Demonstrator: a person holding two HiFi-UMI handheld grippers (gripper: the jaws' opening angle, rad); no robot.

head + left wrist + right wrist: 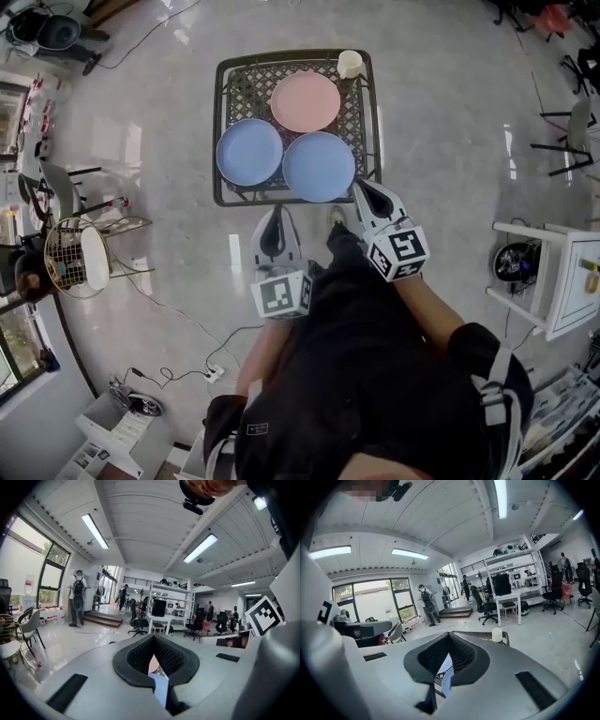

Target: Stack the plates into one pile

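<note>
Three plates lie side by side on a black mesh table: a pink plate at the back, a blue plate front left and a second blue plate front right. My left gripper hangs shut and empty just short of the table's near edge, below the left blue plate. My right gripper is shut and empty too, its tip beside the right blue plate's near right rim. In the left gripper view, slivers of pink and blue plate show past the shut left gripper. The right gripper shows the same.
A cream cup stands at the table's back right corner, the cup also in the right gripper view. A round wire basket stand is at left, a white cabinet at right, cables on the floor.
</note>
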